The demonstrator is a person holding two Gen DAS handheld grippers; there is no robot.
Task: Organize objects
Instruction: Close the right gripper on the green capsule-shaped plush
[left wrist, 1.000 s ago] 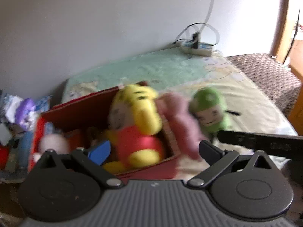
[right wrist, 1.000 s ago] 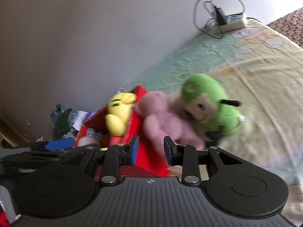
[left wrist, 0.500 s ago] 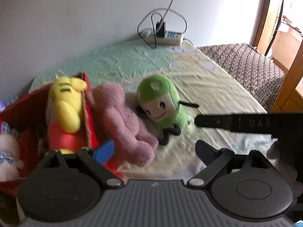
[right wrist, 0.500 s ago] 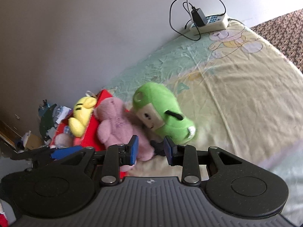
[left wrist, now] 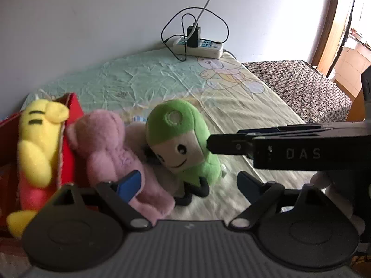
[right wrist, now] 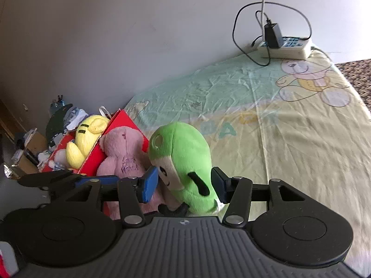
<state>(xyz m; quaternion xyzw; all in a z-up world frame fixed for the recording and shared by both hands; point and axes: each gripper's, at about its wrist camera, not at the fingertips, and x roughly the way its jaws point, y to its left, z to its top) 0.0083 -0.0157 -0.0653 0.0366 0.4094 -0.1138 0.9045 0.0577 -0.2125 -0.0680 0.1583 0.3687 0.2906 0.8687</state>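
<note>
A green plush toy [left wrist: 185,143] [right wrist: 183,162] stands on the bed sheet beside a pink plush bear [left wrist: 111,153] [right wrist: 123,155] that leans on a red box [left wrist: 69,139] [right wrist: 92,162]. A yellow plush [left wrist: 37,153] [right wrist: 85,141] sits in the box. My right gripper [right wrist: 184,185] is open, its blue pads on either side of the green toy's lower body; contact is unclear. It shows from the side in the left wrist view [left wrist: 266,148]. My left gripper [left wrist: 187,183] is open and empty, just in front of the toys.
A white power strip [left wrist: 199,46] [right wrist: 287,46] with cables lies at the bed's far edge by the wall. A patterned brown cover [left wrist: 301,85] lies to the right. Clutter and a cardboard box [right wrist: 32,143] sit left of the red box.
Both grippers have moved right, from the red box toward the green toy. My right gripper has opened wider and now straddles the green toy.
</note>
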